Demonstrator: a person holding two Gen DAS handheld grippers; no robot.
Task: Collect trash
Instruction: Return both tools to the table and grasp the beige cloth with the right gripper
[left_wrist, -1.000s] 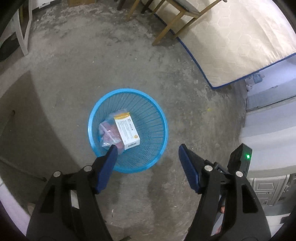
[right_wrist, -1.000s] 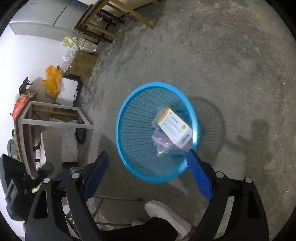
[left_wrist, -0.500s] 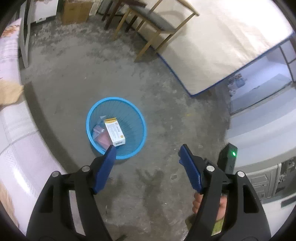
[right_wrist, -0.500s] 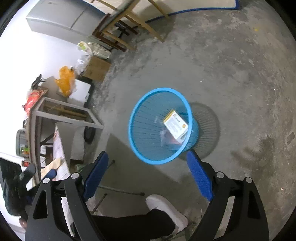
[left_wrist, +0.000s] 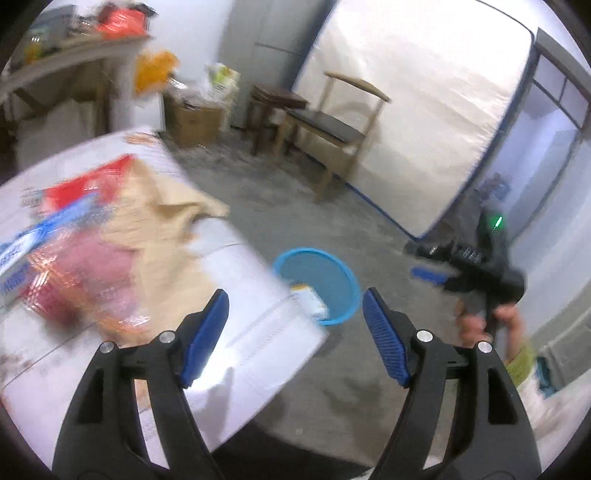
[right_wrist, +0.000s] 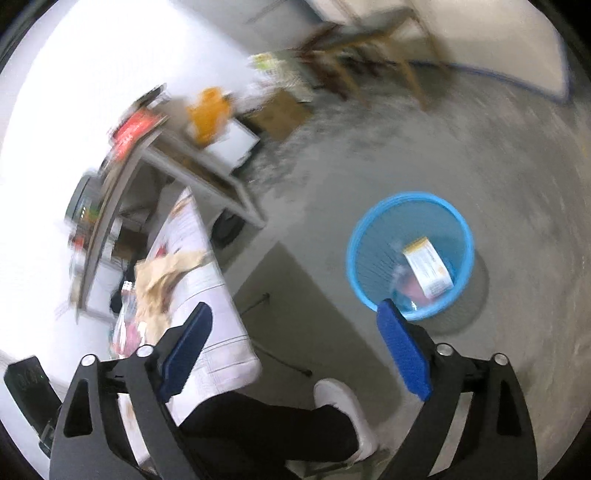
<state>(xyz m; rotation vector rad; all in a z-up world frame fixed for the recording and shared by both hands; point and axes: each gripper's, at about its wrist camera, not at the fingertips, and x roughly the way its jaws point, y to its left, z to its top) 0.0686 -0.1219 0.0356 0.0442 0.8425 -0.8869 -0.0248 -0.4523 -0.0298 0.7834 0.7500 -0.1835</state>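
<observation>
A blue mesh basket (left_wrist: 352, 291) stands on the concrete floor with a white and yellow box (left_wrist: 308, 297) in it. My left gripper (left_wrist: 295, 325) hovers over the corner of a white-covered table (left_wrist: 240, 332). Its jaws are opening with nothing between them. On the table, blurred, lie brown paper (left_wrist: 162, 221), a red and pink plastic pack (left_wrist: 74, 273) and a blue and white wrapper (left_wrist: 22, 251). My right gripper (right_wrist: 295, 343) is high above the floor, jaws opening and empty. The basket (right_wrist: 351, 254) lies ahead of its right finger, holding the box (right_wrist: 428, 267) and a pink bag (right_wrist: 406, 286).
A wooden chair (left_wrist: 332, 125) and a dark stool (left_wrist: 277, 99) stand before a mattress (left_wrist: 424, 92) leaning on the wall. A cardboard box (left_wrist: 192, 122) and an orange bag (left_wrist: 155, 70) sit by a shelf. A person's dark leg and white shoe (right_wrist: 343, 402) are below the right gripper.
Both grippers have risen away from the basket and tipped up, so it looks smaller and farther. The table with its trash has come into the left wrist view. Both jaws stand slightly wider.
</observation>
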